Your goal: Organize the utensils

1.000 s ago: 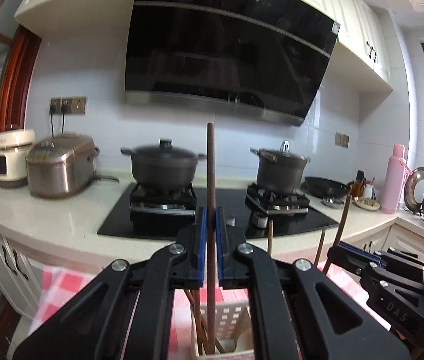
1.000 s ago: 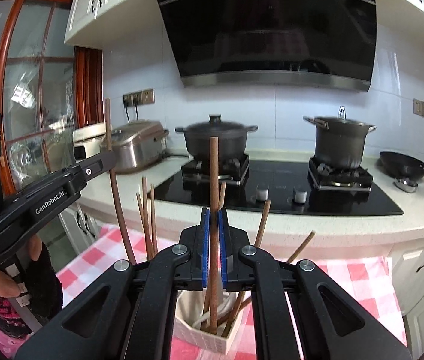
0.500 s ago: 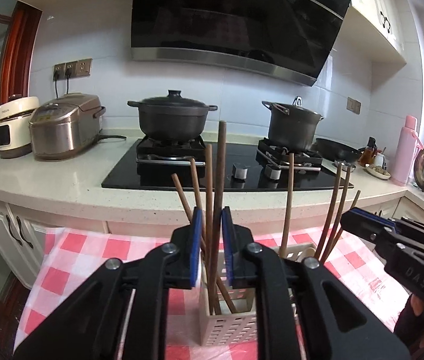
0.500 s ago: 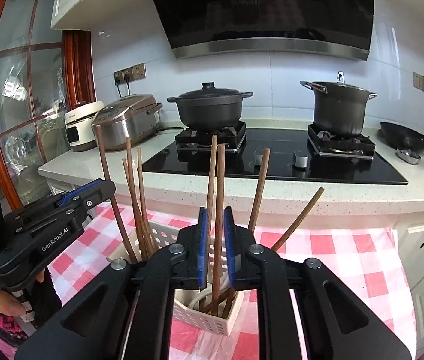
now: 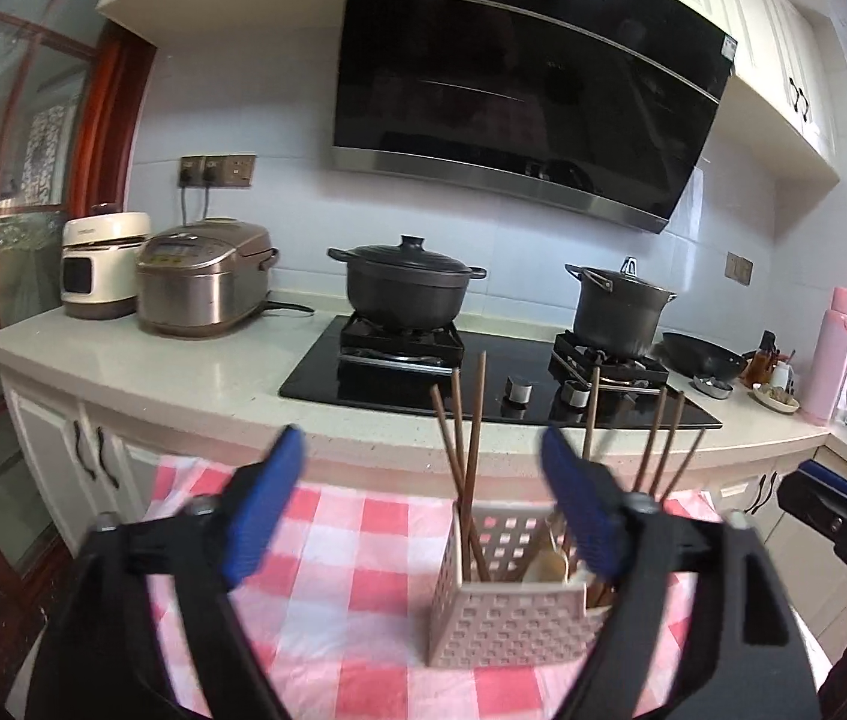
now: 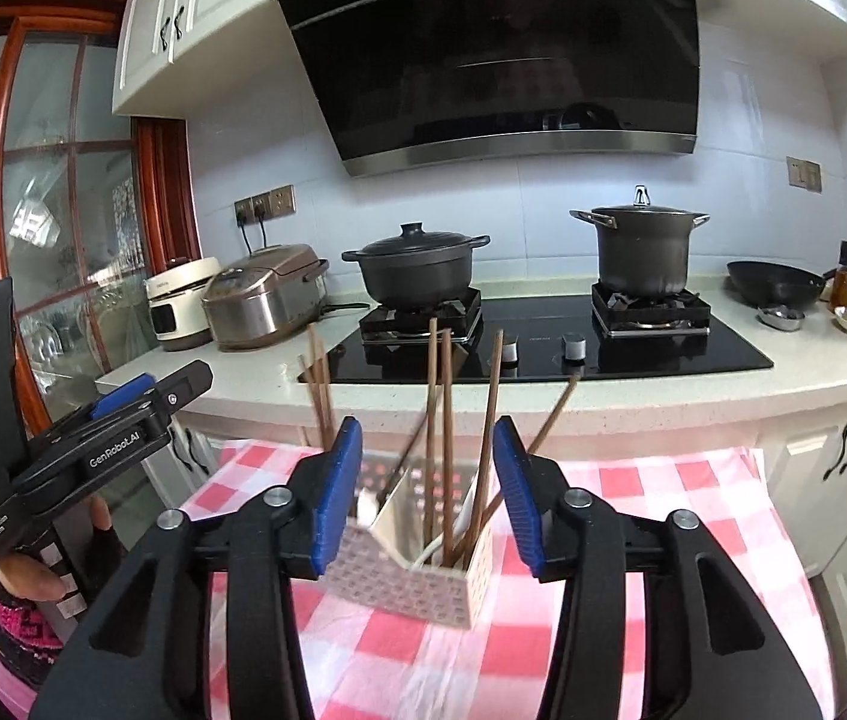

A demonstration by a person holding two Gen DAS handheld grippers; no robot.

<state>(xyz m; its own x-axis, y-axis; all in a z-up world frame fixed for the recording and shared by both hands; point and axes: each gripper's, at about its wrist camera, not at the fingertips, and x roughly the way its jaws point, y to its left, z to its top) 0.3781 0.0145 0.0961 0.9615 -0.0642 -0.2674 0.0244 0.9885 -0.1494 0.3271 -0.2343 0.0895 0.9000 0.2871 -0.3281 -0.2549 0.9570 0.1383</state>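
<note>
A white perforated utensil basket [image 5: 507,618] stands on the red-and-white checked cloth [image 5: 339,540]. Several brown wooden chopsticks [image 5: 470,456] stand upright in it, with a pale spoon [image 5: 546,570] inside. My left gripper [image 5: 423,510] is open wide and empty, just in front of and above the basket. In the right wrist view the basket [image 6: 423,576] with its chopsticks [image 6: 444,420] sits between my right gripper's [image 6: 426,492] blue pads; that gripper is open and empty. The left gripper [image 6: 123,420] shows at left there.
Behind the cloth is a white counter edge [image 5: 183,420] with a black hob [image 5: 483,384], two dark pots [image 5: 405,294], a rice cooker [image 5: 201,282] and a pink flask [image 5: 831,360]. The right gripper [image 5: 843,510] is at the far right.
Both grippers have opened and let go of their chopsticks, which now stand in the basket. Both have drawn back and up from the basket.
</note>
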